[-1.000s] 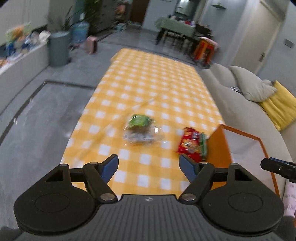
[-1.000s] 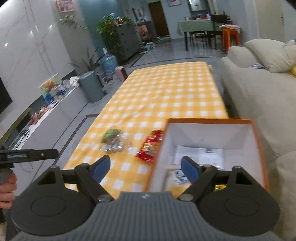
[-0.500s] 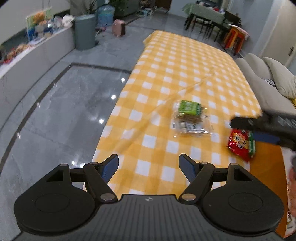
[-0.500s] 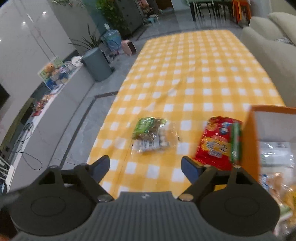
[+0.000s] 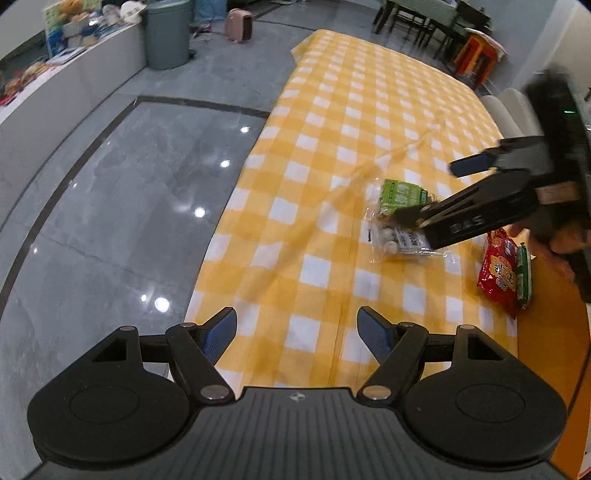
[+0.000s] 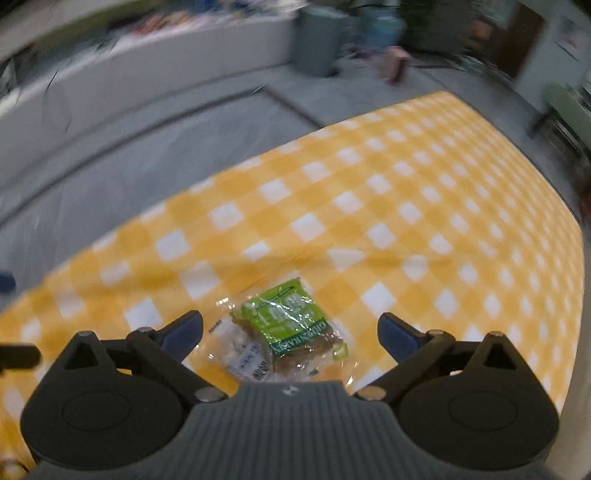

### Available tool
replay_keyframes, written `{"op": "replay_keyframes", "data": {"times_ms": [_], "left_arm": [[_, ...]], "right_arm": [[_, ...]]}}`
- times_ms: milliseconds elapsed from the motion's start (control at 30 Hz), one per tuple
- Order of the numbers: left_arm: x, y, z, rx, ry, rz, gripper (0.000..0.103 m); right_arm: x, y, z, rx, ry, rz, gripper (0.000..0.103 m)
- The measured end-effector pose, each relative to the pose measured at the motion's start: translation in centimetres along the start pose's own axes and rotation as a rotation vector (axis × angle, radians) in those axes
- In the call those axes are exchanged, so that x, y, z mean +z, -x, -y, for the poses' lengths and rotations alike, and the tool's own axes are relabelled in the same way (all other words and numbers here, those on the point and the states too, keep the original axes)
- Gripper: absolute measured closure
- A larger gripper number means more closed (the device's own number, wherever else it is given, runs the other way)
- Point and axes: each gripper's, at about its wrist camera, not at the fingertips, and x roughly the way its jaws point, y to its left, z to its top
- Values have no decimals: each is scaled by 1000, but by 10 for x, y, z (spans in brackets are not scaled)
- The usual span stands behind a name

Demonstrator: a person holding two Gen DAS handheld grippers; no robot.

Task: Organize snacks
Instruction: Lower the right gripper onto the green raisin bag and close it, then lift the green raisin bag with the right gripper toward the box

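A yellow-and-white checked tablecloth [image 5: 373, 122] covers a long low table that runs away from the cameras; its left edge drops to a glossy grey stone floor [image 5: 122, 206] with a dark inlaid border line, and that floor lies open along the whole left side; past it stand a low white ledge [image 5: 70, 88] strewn with small items, a grey-green bin [image 5: 166, 33] and a small pink case [image 5: 239, 24]; chairs and an orange stool [image 5: 476, 55] crowd the far end; a pale sofa [image 5: 513, 110] edges the right side. On the cloth near its front end lies a clear snack packet with a green label [image 6: 284, 332]; to its right a red snack bag [image 5: 500, 271] rests against an orange box [image 5: 554, 332] at the table's right front corner. The left gripper [image 5: 297, 330] hangs over the front edge of the cloth, jaws wide with nothing between them; the right gripper [image 6: 290, 330], gripped by a hand [image 5: 554, 243], sits just above the clear packet, its jaws having just been opening, now wide and straddling the packet without pressing on it.
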Motion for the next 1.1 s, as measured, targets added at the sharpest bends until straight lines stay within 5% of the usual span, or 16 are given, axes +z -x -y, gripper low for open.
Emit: {"op": "replay_keyframes", "data": {"times_ms": [233,300,400,700,933,1100], "left_arm": [[3,-16,-13,-19,68,-70,16],[3,-17,-15,-3,70,-75,16],[4,-18,-15,-2,77,-81,16],[2,-16,-15,3,76,-82,16],[0,-8,-21,4,101,-71,16],[-4,-9,-21,-2,123,-84,16]], "right_arm": [[7,-43,9,48,54,-84,5],[8,-50,15,82,8,-68,33],[7,-58,32,177,-165,-116,54],[-13,-43,21,192,-252,-168,55],[-50,-24,7,171,-461,-245,55],[-83,0,-21,129,-540,-221,55]]}}
